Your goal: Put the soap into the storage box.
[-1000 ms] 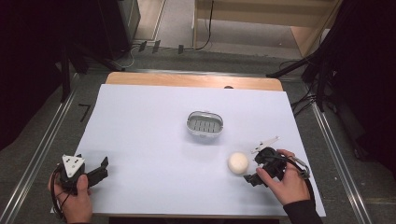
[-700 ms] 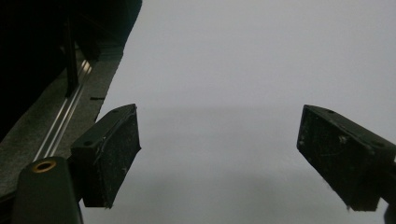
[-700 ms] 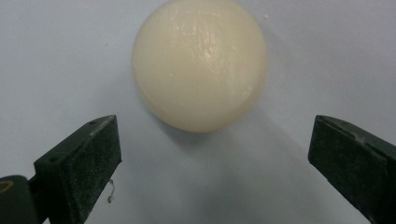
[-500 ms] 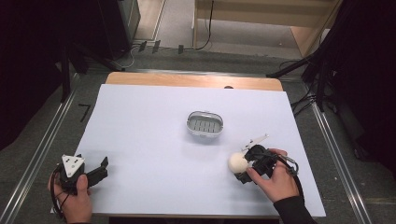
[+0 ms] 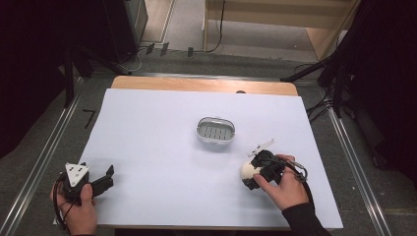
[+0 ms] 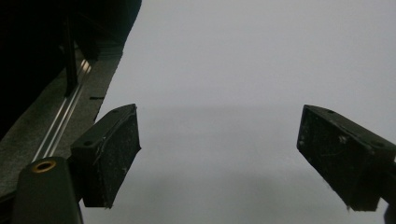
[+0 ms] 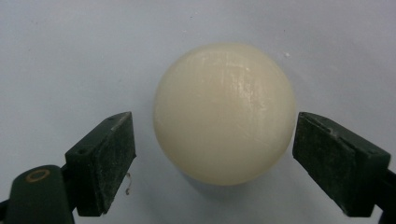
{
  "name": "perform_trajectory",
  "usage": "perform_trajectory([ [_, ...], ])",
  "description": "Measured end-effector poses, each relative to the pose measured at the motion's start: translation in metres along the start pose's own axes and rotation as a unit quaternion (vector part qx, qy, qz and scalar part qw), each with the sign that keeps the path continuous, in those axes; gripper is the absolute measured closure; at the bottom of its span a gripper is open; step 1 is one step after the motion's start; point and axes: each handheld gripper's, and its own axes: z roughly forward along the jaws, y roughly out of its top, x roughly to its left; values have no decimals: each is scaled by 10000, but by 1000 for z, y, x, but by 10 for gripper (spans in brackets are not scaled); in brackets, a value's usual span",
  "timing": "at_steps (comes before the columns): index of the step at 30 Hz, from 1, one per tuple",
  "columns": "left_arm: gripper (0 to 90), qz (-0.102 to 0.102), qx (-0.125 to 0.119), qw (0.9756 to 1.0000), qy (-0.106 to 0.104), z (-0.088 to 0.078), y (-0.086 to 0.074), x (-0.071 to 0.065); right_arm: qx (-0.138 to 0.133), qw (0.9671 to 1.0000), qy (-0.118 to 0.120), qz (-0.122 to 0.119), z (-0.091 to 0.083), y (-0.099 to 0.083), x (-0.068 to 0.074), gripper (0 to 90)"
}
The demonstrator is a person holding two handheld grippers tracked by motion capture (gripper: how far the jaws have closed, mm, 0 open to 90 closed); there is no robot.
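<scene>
Soap, round and cream, just this side of the soap dish, between right gripper pads, just closing, gap left; likely grasping for the dish. Left gripper wide open, empty.

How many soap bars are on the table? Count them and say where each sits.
1. The cream soap bar lies on the white table cover near its front right, between the jaws of the right gripper, in front of the grey soap dish.
</scene>
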Motion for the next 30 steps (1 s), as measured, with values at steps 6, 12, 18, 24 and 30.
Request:
perform_trajectory([
  [6, 141, 0, 14, 10000, -5, 0, 0, 0, 10, 10000, -16, 33, 3, 3, 0, 180],
  [12, 141, -11, 7, 10000, -8, 0, 0, 0, 11, 9999, -63, 94, 6, 6, 0, 203],
  [18, 141, 0, 19, 10000, -10, 0, 0, 0, 77, 9998, -140, 87, 10, 7, 1, 230],
  [24, 141, 6, 22, 10000, -11, 0, 0, 0, 91, 9998, -147, 99, 12, 8, 1, 247],
  [30, 141, 8, 22, 10000, -15, 0, 0, 0, 130, 9997, -182, 17, 10, 10, 1, 251],
])
